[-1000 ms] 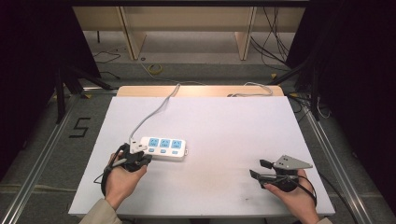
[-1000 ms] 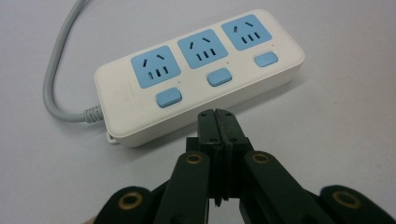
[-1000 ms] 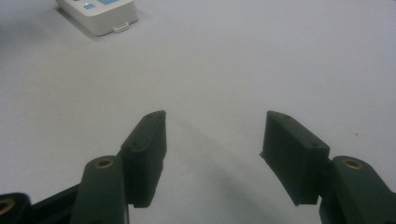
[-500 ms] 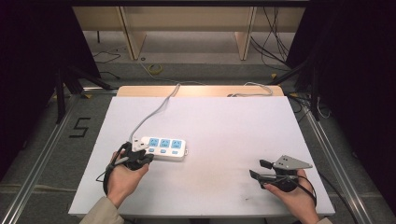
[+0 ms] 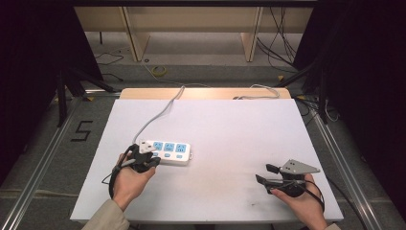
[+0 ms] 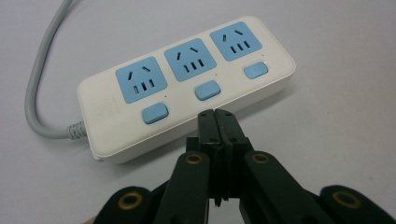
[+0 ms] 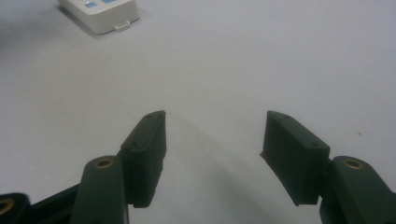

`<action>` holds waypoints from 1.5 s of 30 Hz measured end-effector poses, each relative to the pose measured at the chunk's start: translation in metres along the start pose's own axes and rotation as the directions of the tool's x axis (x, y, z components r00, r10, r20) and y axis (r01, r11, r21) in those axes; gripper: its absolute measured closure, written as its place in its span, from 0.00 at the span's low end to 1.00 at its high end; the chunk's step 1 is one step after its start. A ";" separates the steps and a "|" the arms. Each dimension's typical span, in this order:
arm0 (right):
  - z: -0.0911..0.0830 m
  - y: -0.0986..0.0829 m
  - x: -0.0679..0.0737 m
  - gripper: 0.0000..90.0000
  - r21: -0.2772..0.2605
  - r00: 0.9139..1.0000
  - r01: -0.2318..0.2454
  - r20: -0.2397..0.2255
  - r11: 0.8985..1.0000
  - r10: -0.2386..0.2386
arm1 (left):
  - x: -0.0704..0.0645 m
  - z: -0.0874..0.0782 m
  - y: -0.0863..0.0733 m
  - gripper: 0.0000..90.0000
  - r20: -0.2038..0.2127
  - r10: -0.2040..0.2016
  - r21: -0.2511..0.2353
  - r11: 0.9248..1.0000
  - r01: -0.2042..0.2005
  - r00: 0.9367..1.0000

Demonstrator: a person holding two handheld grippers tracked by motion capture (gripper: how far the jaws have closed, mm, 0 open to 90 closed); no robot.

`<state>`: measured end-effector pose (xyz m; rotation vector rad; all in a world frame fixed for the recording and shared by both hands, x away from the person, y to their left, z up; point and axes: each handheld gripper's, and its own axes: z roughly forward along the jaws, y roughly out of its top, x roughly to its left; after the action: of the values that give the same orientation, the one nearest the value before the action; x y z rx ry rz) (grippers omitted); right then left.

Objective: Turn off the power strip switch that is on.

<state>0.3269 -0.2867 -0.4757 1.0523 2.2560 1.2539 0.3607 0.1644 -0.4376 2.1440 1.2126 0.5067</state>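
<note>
Two grippers on our table | left gripper point(image 6: 217, 116) pressed together just beside strip point(image 6: 187, 84) | right gripper point(image 7: 212, 140) spread, well apart

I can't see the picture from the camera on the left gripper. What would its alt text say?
A white power strip with three blue sockets and three blue switches lies on a white table. The left gripper points at its near edge by the middle switch, black jaws shut together and empty. A grey cable leaves the strip's left end.

A white table point(image 5: 230, 129) carries a power strip point(image 5: 167, 152).
</note>
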 end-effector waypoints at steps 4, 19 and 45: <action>0.000 0.000 0.000 0.45 0.000 1.000 0.000 0.000 1.000 0.000 | -0.001 0.001 0.001 1.00 0.000 0.004 -0.002 1.000 -0.004 1.000; 0.000 0.000 0.000 0.45 0.001 1.000 -0.002 -0.002 1.000 0.002 | -0.005 0.007 0.011 1.00 0.014 0.012 0.002 1.000 -0.012 1.000; 0.000 0.000 0.000 0.45 0.003 1.000 -0.001 -0.004 1.000 0.001 | -0.009 0.019 0.026 1.00 0.019 0.020 0.011 1.000 -0.020 1.000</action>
<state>0.3271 -0.2868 -0.4761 1.0523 2.2618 1.2544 0.3834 0.1409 -0.4345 2.1670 1.1874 0.4879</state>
